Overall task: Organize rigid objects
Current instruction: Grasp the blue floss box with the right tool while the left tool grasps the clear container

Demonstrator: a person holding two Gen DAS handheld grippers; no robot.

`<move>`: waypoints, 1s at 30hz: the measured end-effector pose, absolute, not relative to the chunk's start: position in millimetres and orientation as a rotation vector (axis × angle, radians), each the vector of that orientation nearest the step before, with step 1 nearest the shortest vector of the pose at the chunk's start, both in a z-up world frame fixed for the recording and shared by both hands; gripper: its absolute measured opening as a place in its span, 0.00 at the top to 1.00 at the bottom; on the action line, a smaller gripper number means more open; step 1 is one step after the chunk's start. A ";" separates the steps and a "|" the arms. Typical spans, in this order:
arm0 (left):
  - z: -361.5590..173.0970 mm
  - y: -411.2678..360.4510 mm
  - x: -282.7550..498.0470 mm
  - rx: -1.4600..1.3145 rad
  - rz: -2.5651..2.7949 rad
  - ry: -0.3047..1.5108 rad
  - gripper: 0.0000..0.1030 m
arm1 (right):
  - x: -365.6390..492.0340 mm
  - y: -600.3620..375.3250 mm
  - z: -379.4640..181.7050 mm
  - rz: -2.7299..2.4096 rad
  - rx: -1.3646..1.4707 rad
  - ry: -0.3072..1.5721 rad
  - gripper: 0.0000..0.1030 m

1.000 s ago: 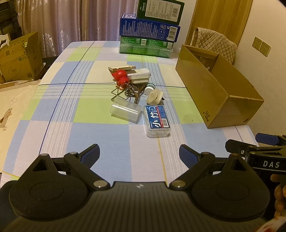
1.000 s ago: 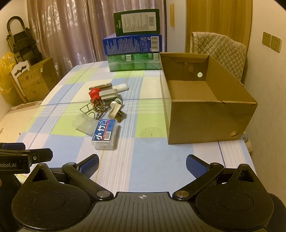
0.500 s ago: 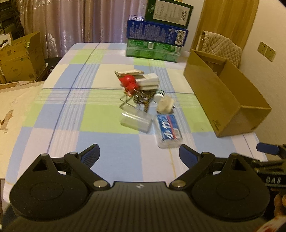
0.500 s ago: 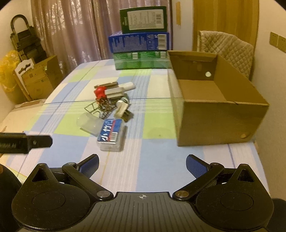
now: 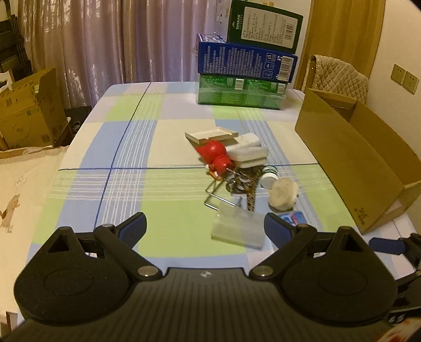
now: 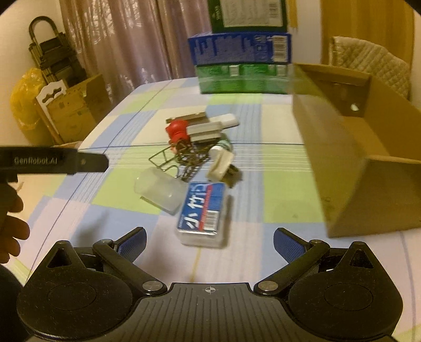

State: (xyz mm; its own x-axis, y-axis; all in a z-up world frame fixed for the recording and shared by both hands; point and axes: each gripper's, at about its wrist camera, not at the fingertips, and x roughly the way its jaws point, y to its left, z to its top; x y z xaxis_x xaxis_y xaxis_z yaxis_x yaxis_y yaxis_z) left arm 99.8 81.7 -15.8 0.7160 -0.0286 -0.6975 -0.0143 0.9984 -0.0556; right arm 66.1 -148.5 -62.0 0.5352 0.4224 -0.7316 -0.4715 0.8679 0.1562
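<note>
Right wrist view: the empty, wide-open right hand-held gripper (image 6: 209, 239) nears the blue-labelled clear plastic box (image 6: 202, 211) just ahead, likely needing descent and closing.

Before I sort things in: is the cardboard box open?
Open. The cardboard box has no lid on top, and its bare inner walls show.

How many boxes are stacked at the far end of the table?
3. The green box sits on the table at the bottom, the blue box lies on it, and the dark box stands on top.
</note>
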 end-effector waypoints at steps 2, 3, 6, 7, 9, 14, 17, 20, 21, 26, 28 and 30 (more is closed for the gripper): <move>-21.4 85.7 104.0 -0.058 -0.008 0.776 0.09 | 72.0 -138.3 -72.0 0.534 -0.067 0.862 0.04; -25.4 87.9 106.7 -0.062 -0.012 0.779 0.09 | 76.1 -133.5 -77.5 0.531 -0.073 0.863 0.09; -33.8 92.9 113.5 -0.070 -0.016 0.798 0.09 | 89.0 -125.3 -92.5 0.509 -0.085 0.879 0.19; -37.2 93.8 116.6 -0.070 -0.011 0.814 0.10 | 93.8 -123.4 -97.4 0.503 -0.082 0.890 0.20; -41.7 94.7 120.6 -0.065 -0.015 0.824 0.11 | 100.1 -120.4 -103.1 0.500 -0.083 0.895 0.26; -49.9 93.3 129.3 -0.051 -0.056 0.826 0.11 | 111.7 -114.3 -111.7 0.508 -0.105 0.892 0.34; -54.7 89.3 132.0 -0.045 -0.090 0.831 0.11 | 114.4 -116.8 -111.1 0.520 -0.101 0.884 0.45; -60.0 83.6 133.1 -0.031 -0.130 0.832 0.11 | 113.9 -127.9 -108.5 0.505 -0.118 0.871 0.48; -62.4 79.9 133.7 -0.014 -0.149 0.830 0.11 | 113.0 -134.3 -108.2 0.494 -0.123 0.872 0.48; -74.9 58.8 138.7 0.059 -0.240 0.806 0.12 | 106.1 -163.8 -108.1 0.430 -0.122 0.859 0.48; -79.9 49.8 141.6 0.097 -0.252 0.796 0.13 | 104.4 -170.5 -108.3 0.421 -0.109 0.859 0.48; -86.7 43.1 144.9 0.127 -0.254 0.802 0.15 | 103.8 -172.7 -108.0 0.422 -0.105 0.856 0.48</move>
State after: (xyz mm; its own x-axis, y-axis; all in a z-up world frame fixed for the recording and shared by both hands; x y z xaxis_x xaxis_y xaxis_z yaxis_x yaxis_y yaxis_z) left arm 144.9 43.1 -86.7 0.6667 -0.1768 -0.7241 0.2725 0.9620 0.0161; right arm 103.8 -172.7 -108.0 0.5782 0.3186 -0.7511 -0.4016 0.9125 0.0778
